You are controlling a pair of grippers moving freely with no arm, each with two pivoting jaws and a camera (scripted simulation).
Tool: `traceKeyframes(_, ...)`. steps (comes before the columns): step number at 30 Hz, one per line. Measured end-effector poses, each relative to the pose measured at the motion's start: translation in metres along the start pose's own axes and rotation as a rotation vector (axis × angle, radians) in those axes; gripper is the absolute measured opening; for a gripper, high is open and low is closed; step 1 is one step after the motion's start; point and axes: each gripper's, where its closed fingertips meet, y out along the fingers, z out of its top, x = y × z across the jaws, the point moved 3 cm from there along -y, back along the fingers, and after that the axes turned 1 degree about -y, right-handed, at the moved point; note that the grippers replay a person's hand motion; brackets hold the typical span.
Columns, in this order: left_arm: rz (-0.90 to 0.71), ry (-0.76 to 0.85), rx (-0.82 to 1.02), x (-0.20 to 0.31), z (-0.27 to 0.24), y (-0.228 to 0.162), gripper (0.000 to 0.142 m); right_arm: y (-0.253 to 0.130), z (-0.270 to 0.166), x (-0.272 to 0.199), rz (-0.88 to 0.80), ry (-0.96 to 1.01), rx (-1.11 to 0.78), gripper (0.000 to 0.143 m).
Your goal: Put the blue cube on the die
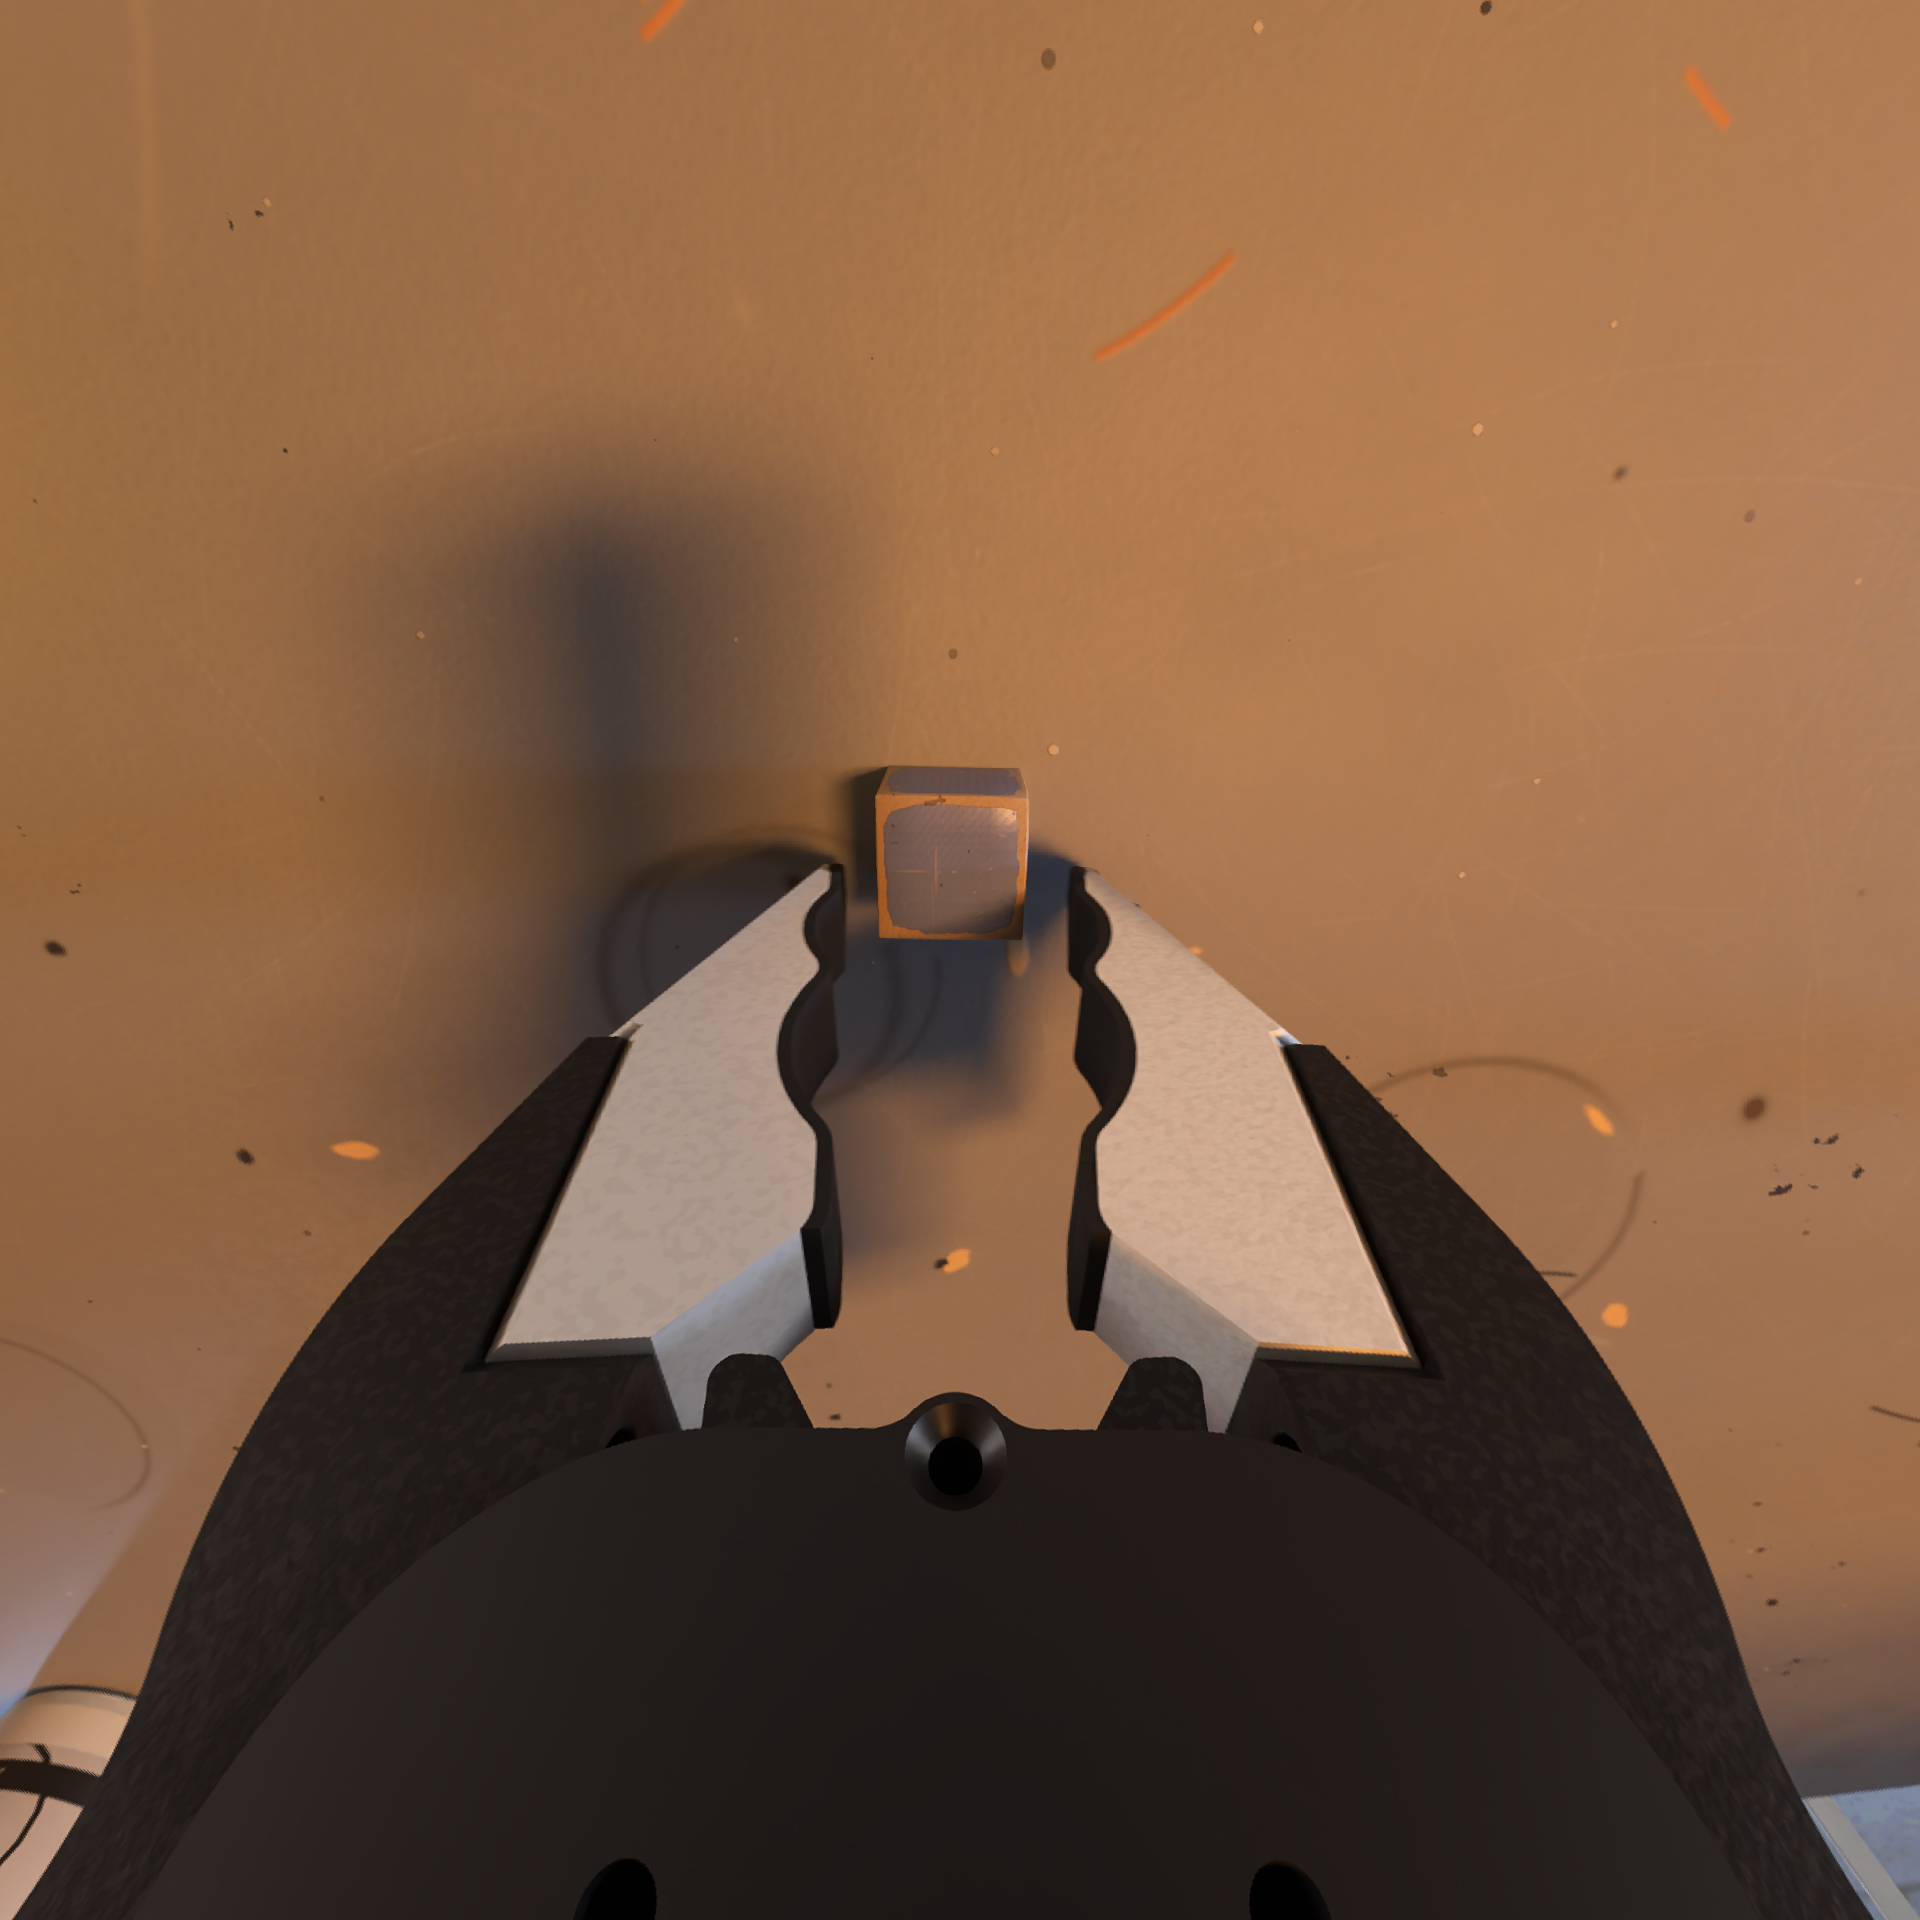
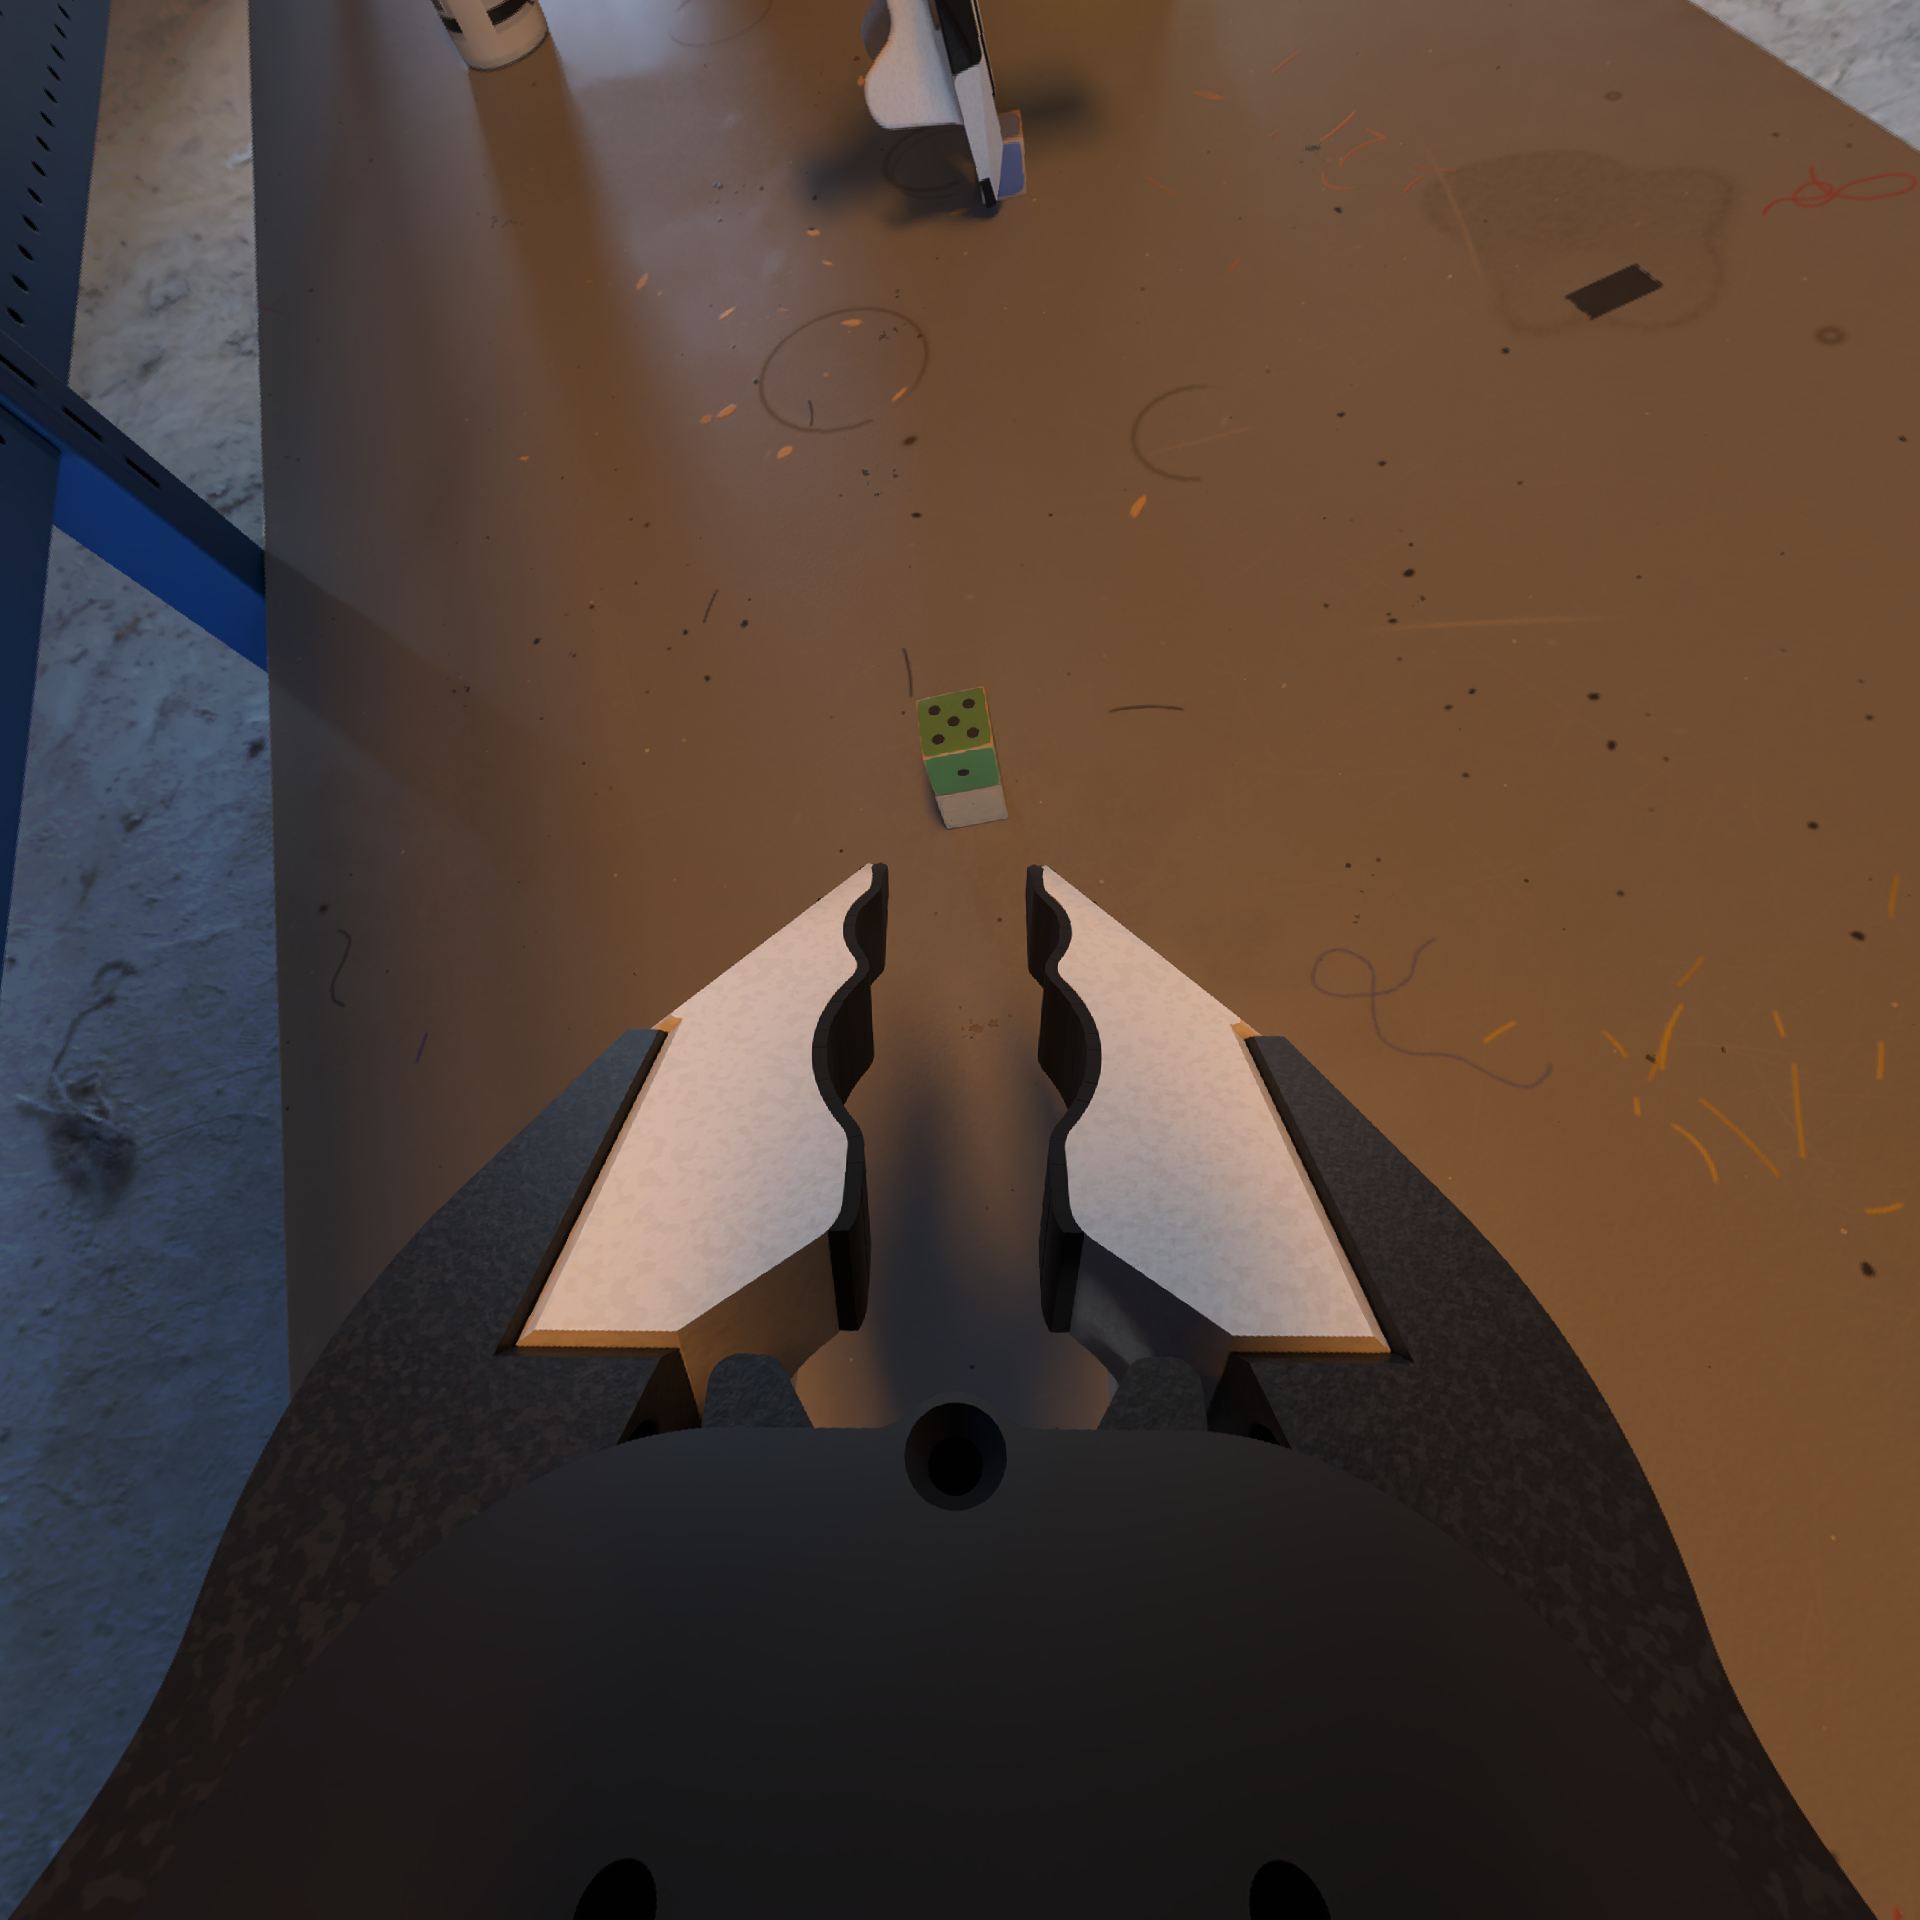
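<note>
The blue cube, grey-blue with orange-lit edges, sits on the brown table. My left gripper is open, and the cube lies in line with the gap, just at the fingertips, with space on both sides. The green die with black pips stands on the table a short way ahead of my right gripper, which is open and empty. The right wrist view also shows the left gripper far off, tilted down at the cube.
A white cylinder with black marks stands at the far left of the table. A blue perforated frame runs along the left, beyond the table edge, above concrete floor. A black patch lies far right. A white object sits low left.
</note>
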Motion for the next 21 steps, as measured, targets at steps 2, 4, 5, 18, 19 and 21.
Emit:
traceKeyframes(2, 0.015, 0.008, 0.000, -0.001, 0.001, 0.001, 0.031, 0.000, 0.000, 0.000, -0.001, -0.003, 0.000, 0.026)
traceKeyframes(4, 0.053, 0.030, -0.009, -0.005, 0.001, 0.000, 0.027, -0.001, 0.000, -0.001, -0.001, -0.005, 0.003, 0.026)
traceKeyframes(5, 0.077, 0.046, -0.013, -0.008, 0.000, -0.002, 0.027, -0.002, 0.001, -0.001, 0.000, -0.006, 0.005, 0.026)
traceKeyframes(18, 0.093, 0.218, 0.399, 0.026, 0.018, -0.132, 0.027, -0.014, 0.002, -0.001, -0.011, -0.008, 0.056, 0.026)
traceKeyframes(19, 0.046, 0.281, 0.435, 0.050, 0.016, -0.146, 0.027, -0.014, 0.003, -0.001, -0.014, -0.010, 0.052, 0.026)
traceKeyframes(21, -0.086, 0.458, 0.482, 0.109, 0.004, -0.166, 0.027, -0.014, 0.004, -0.002, -0.017, -0.015, 0.049, 0.026)
